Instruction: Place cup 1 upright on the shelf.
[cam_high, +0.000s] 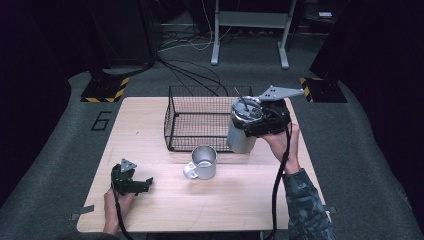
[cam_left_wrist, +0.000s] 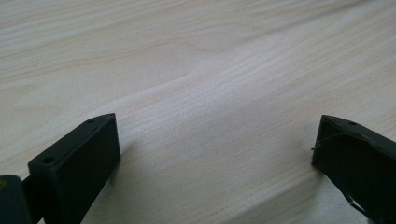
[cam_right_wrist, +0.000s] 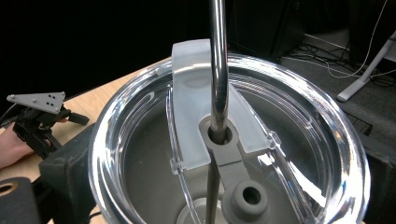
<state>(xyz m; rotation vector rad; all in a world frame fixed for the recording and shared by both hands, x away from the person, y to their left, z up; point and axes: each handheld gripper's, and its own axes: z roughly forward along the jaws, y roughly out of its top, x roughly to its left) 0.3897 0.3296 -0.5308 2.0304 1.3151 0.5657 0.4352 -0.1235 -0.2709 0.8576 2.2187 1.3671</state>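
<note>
Dark floor and trailing cables surround the pale wooden table (cam_high: 165, 200), where a black wire basket (cam_high: 200, 117) stands at the far middle and a small metal mug (cam_high: 202, 162) sits just in front of it. Your right gripper (cam_high: 257, 117) is clamped on the steel tumbler (cam_high: 241, 132), which hangs tilted above the basket's right front corner. Keep your squeeze steady and bring the tumbler closer to upright before you lower it, so its base clears the wire rim and it does not catch the mug nearby. From the right gripper view the tumbler wears a clear plastic lid (cam_right_wrist: 229, 140) with a frosted slider, and a metal straw (cam_right_wrist: 217, 65) runs straight down through the grey hole at its centre. Mind that straw; it may swing as you tip. Your left gripper (cam_high: 131, 181) rests on the near left of the table, jaws spread apart over bare wood.
</note>
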